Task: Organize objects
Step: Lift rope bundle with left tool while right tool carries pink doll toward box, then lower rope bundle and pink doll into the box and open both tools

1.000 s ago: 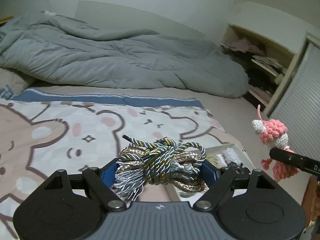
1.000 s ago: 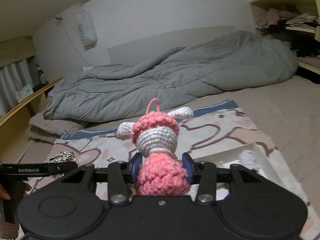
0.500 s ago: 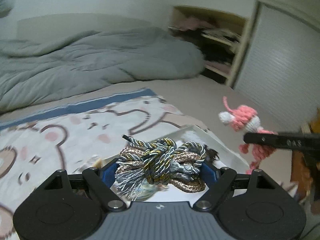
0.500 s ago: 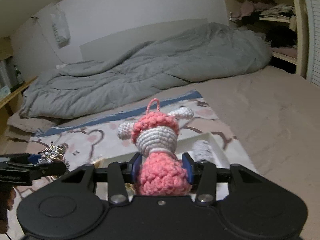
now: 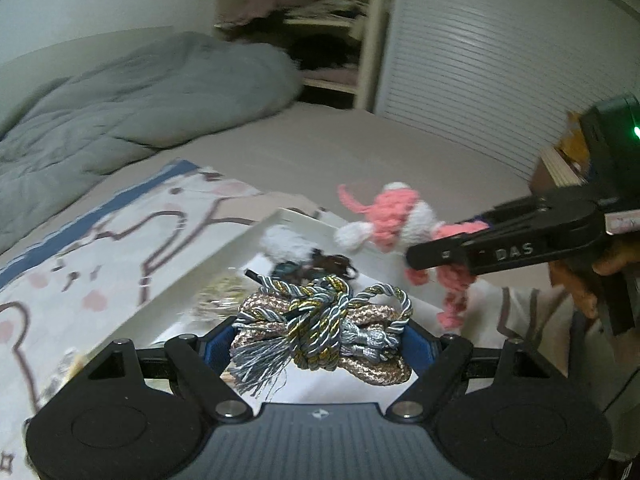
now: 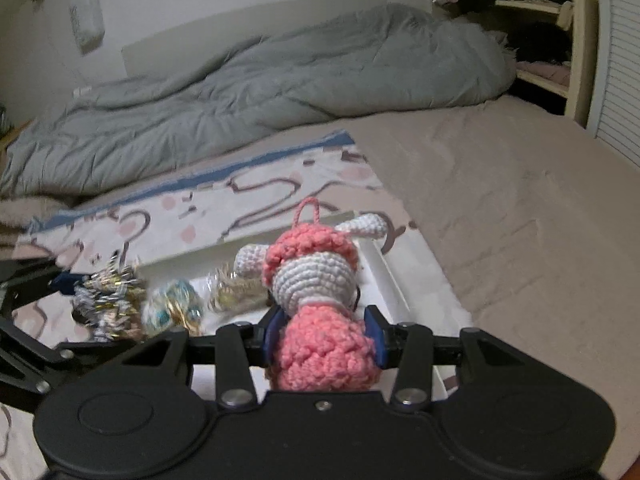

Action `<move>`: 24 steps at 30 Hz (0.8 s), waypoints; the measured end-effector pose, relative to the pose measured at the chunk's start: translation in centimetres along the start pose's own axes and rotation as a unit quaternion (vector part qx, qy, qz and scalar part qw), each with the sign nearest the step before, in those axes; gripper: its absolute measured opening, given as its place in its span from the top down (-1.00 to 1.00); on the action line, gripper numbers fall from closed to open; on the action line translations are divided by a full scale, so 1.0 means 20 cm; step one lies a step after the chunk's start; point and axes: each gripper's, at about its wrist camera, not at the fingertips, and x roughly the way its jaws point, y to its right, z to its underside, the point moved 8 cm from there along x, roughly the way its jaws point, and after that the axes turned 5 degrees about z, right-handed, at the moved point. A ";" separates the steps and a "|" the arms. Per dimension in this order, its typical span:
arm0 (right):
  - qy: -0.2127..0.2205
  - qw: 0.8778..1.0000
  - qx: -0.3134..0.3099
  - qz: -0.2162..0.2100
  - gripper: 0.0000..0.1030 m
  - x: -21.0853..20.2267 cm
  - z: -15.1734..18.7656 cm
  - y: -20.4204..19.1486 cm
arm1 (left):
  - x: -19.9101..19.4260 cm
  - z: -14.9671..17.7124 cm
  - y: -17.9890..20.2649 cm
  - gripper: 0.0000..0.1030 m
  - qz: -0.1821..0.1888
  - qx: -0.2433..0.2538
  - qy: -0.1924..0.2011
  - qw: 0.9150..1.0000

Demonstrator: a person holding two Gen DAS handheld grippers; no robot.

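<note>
Crochet doll [image 6: 316, 304] sits clamped in the right gripper [image 6: 320, 332], white tray [image 6: 384, 276] at 12 o'clock. Left gripper [image 5: 320, 336] pinches the cord bundle [image 5: 320, 328]; lower each load inside the tray's rim before letting go.

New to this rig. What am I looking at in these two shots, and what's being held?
No robot here: a person carries a hand-held two-finger claw in each hand, each with a fisheye camera looking along its fingers. The left camera shows the left claw shut on a knot of cords, with the right claw coming in from the side. The right camera shows the right claw shut on a pink crochet doll. Both hang over a white tray with small trinkets in it, lying on a cartoon-print blanket on a bed with a grey duvet.
</note>
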 end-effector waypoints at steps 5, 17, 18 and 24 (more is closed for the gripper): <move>-0.019 0.999 -0.026 0.005 0.13 0.04 0.04 0.00 | 0.12 0.02 0.06 -0.62 0.020 0.021 -0.020 0.999; -0.044 0.997 -0.053 0.045 0.12 0.13 0.09 0.05 | 0.31 0.06 0.13 -0.61 0.047 0.037 -0.039 0.997; -0.044 0.997 -0.052 0.046 0.12 0.13 0.10 0.06 | 0.32 0.06 0.14 -0.61 0.049 0.036 -0.040 0.997; -0.061 0.995 -0.049 0.064 -0.28 0.16 0.12 0.08 | 0.39 0.10 0.12 -0.92 0.037 0.018 -0.049 0.998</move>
